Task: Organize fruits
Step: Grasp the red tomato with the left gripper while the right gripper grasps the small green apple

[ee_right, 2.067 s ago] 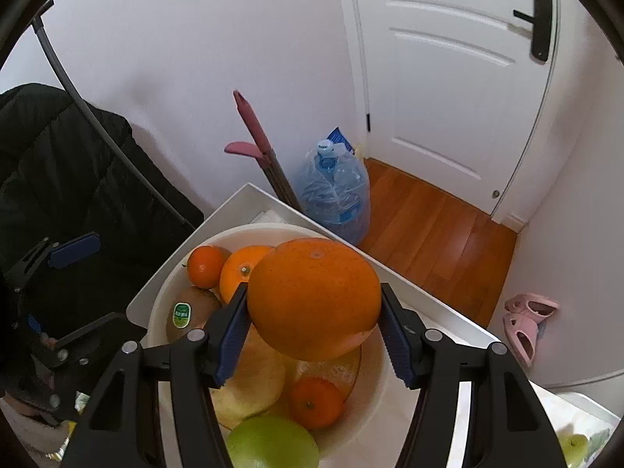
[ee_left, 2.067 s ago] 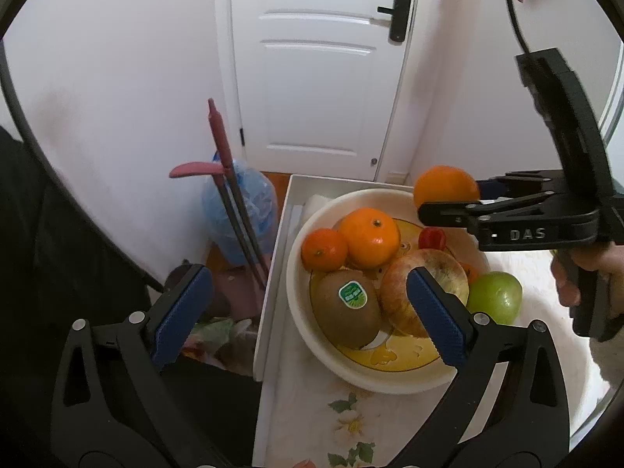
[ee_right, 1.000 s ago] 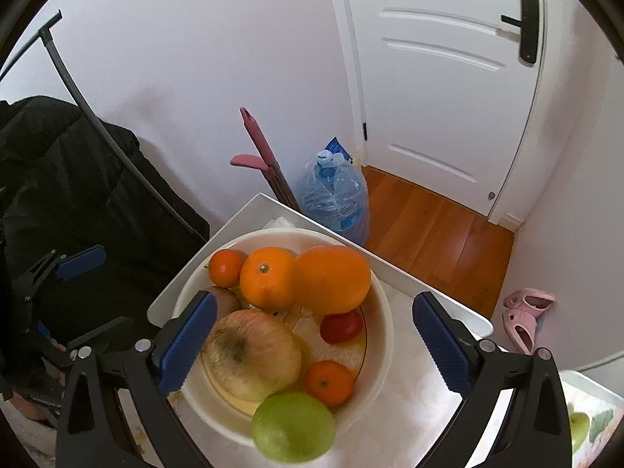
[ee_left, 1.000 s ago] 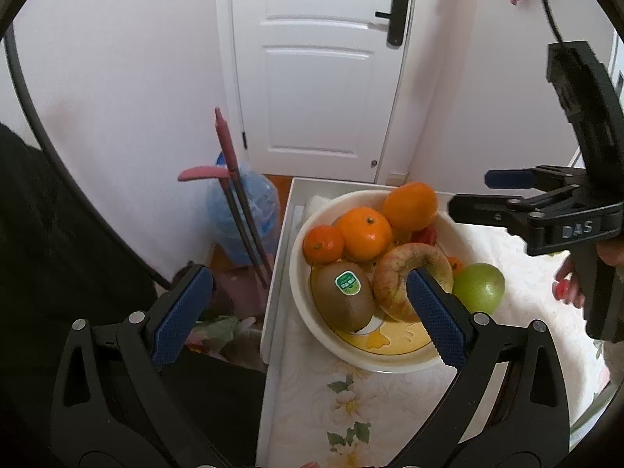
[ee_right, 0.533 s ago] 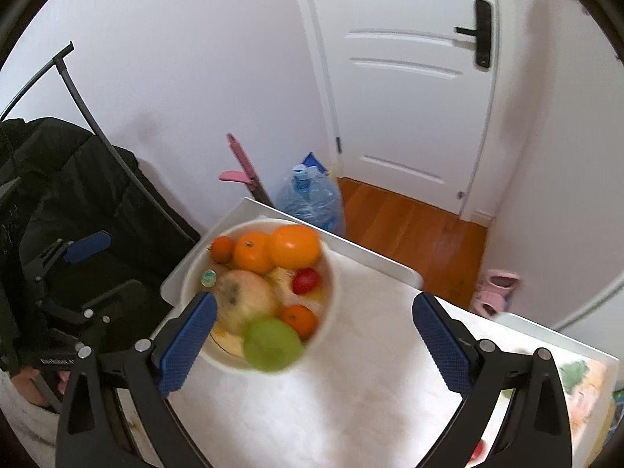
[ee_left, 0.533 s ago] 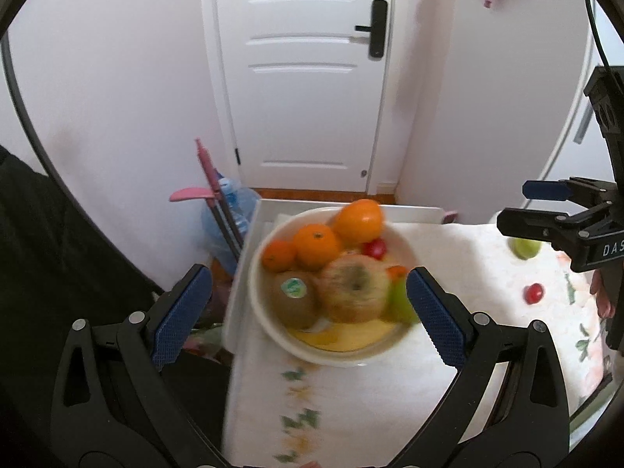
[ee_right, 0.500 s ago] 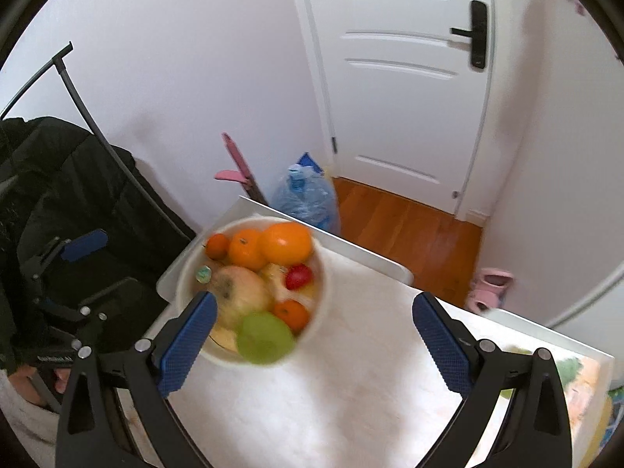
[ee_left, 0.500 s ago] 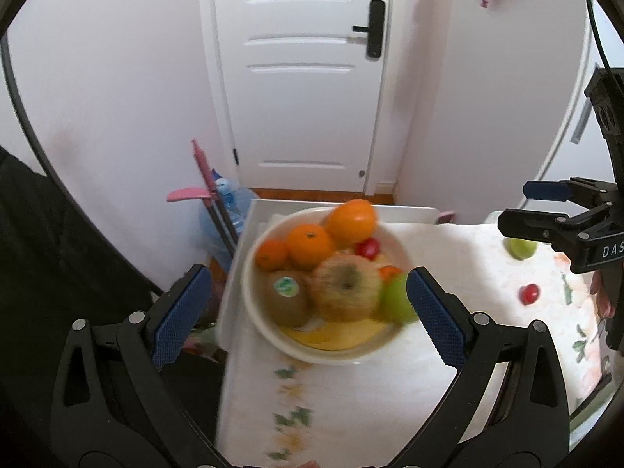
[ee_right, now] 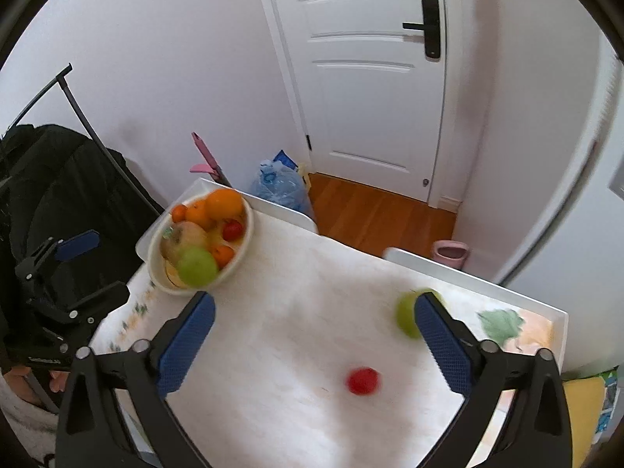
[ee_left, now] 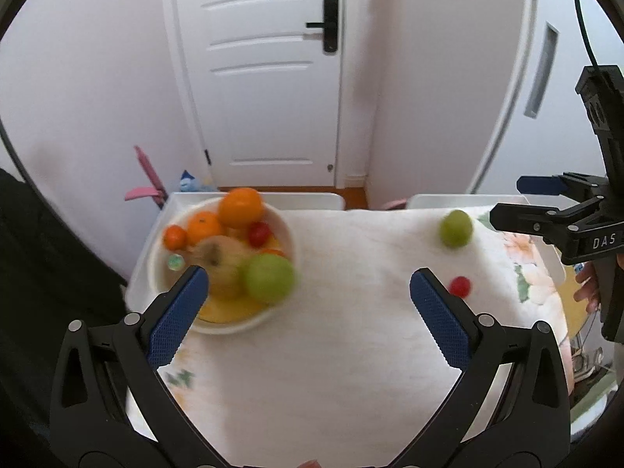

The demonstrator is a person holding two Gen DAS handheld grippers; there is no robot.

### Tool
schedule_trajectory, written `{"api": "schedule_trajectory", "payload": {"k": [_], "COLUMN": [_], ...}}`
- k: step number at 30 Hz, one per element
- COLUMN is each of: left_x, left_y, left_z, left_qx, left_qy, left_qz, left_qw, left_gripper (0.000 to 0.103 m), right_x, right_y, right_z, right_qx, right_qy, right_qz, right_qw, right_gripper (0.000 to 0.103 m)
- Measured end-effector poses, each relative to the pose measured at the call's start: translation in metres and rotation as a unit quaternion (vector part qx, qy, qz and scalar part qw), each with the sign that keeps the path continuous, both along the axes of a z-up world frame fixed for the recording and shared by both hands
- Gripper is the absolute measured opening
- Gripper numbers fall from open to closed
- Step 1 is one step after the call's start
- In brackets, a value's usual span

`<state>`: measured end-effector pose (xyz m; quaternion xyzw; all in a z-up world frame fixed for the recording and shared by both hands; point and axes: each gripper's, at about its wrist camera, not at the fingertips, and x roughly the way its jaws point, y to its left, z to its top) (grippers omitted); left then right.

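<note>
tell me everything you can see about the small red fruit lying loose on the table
The red fruit is small, round and glossy, blurred in both views, so its kind cannot be told. It lies alone on the white cloth, outside the bowl and apart from the loose green fruit. Nothing touches it but the cloth. It sits ahead of the open right gripper, between the lines of its jaws.

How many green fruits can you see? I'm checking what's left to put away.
2. One green fruit sits in the bowl at its near edge; the other lies loose on the tablecloth near the far right. Others may be buried.
</note>
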<state>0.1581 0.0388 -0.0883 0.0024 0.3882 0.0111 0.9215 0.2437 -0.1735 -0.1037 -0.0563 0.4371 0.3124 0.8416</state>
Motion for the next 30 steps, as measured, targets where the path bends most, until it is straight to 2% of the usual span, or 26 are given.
{"api": "schedule_trajectory", "payload": {"k": [10, 21, 24, 26, 30], "left_x": [0.011, 0.036, 0.044, 0.05, 0.057], "left_y": [-0.078, -0.143, -0.154, -0.159, -0.165], "left_z": [-0.037, -0.101, -0.117, -0.125, -0.139], "left_qx": [-0.022, -0.042, -0.04, -0.037, -0.032], "left_qy": [0.018, 0.04, 0.052, 0.06, 0.069], "left_qz": [-0.019, -0.057, -0.067, -0.073, -0.078], "left_qw": [0.9994, 0.9967, 0.9956, 0.9949, 0.994], "left_gripper": [0.103, 0.103, 0.093, 0.083, 0.073], "right_x": [0.012, 0.04, 0.044, 0.048, 0.054], "right_y": [-0.07, -0.098, -0.097, -0.096, -0.093], "right_z": [-0.029, -0.071, -0.084, -0.092, -0.105], "right_qx": [-0.029, -0.058, -0.06, -0.056, -0.051], "right_qy": [-0.004, -0.017, -0.017, -0.01, -0.004], "right_qz": [0.011, 0.034, 0.043, 0.049, 0.061], "right_qw": [1.0, 0.998, 0.997, 0.997, 0.997], "right_gripper": [0.102, 0.103, 0.102, 0.102, 0.102]}}
